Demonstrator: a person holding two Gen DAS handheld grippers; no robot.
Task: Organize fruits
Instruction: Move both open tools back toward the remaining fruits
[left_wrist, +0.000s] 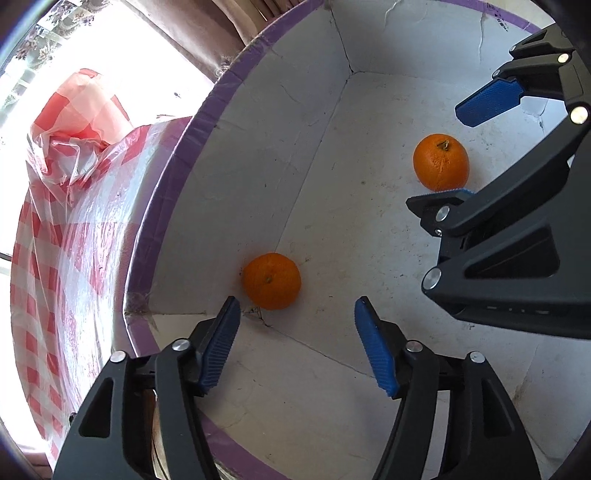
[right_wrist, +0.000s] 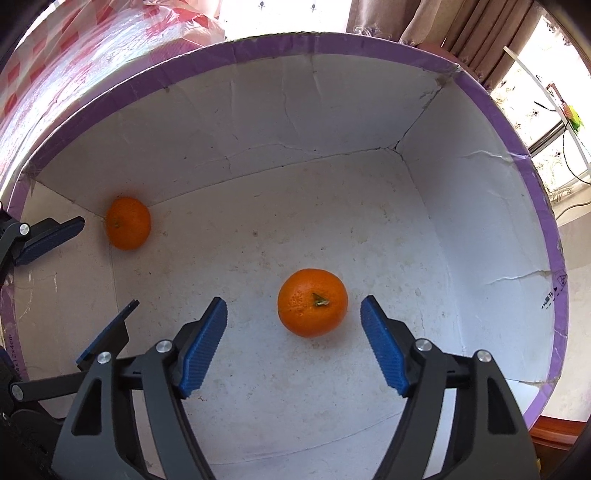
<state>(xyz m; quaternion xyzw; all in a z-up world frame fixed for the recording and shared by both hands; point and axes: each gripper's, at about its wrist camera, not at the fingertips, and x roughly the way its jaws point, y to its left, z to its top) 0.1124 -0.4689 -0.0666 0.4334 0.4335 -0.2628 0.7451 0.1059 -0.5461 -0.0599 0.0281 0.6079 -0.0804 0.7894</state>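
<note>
Blue ribbed pads on black jaws fill the bottom of both wrist views, and both tongs hang inside a white cardboard box (right_wrist: 332, 122) with a purple-taped rim. Its walls are creased and cracked, and its floor is scuffed and speckled.

Outside the box, on the left gripper's side, red-and-white checked plastic sheeting (left_wrist: 55, 236) lies crumpled against the wall. Brownish curtains (right_wrist: 454, 26) hang beyond the far rim in front of a bright window.

Left gripper (left_wrist: 297, 345): jaws stand wide apart with nothing between the pads. It holds nothing. Just beyond its fingertips, an orange (left_wrist: 271, 280) sits on the box floor, tucked into the corner where two walls meet, stem end facing up toward the camera.

Right gripper (right_wrist: 293, 345): jaws likewise spread wide and empty. A second orange (right_wrist: 312, 302) rests on the floor out toward the middle of the box, lying between and slightly past the fingertips, apart from both pads, with its green stem stub showing.

From the left wrist view, the right gripper reaches in from the right side, one blue pad above that second orange (left_wrist: 440, 161) and the other just below it, neither pressing on it. The two fruits lie well apart.
</note>
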